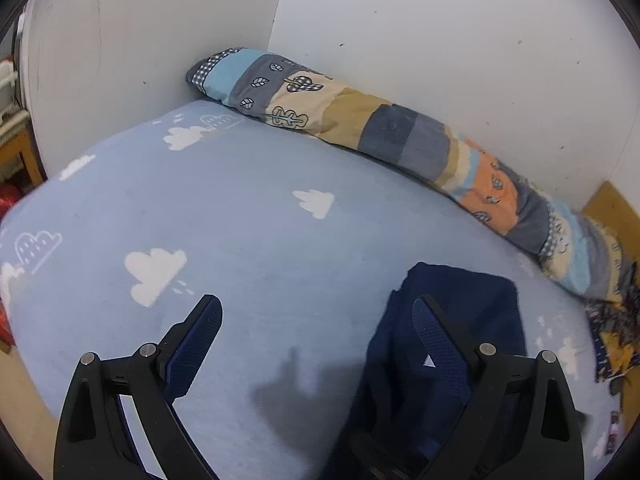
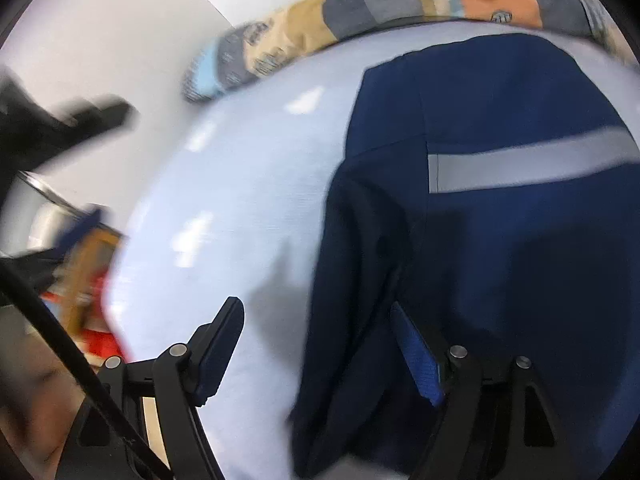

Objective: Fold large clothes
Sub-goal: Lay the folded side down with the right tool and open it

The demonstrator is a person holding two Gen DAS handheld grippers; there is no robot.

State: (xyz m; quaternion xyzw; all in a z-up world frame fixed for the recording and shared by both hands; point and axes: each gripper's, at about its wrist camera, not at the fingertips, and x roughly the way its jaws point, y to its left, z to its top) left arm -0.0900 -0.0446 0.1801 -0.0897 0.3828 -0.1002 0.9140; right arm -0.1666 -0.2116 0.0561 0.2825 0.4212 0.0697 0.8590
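Both pairs of jaws stood wide open, and nothing was pressed between the pads of either one. No earlier moment is compared here; only the present state was seen.

Largest in the scene was the bed with its light blue sheet [image 1: 256, 216], printed with white clouds, which filled most of both views. White walls [image 1: 440, 40] met in a corner at the far side. Along the far edge of the bed, against the wall, lay a long rolled quilt [image 1: 360, 120] of grey, beige, blue and orange patches.

On the right part of the sheet lay the dark blue garment [image 2: 500, 240], folded into a compact shape, with a grey reflective stripe [image 2: 528, 160] across it. It was near the right end of the quilt but apart from it.

The left gripper [image 1: 316, 320] hovered over the near part of the bed; its right finger was over the left side of the garment, and its left finger was over bare sheet. The right gripper [image 2: 316, 320] was placed in a similar way at the left edge of the garment, and its picture was blurred. Whether any finger touched the cloth, I could not tell.
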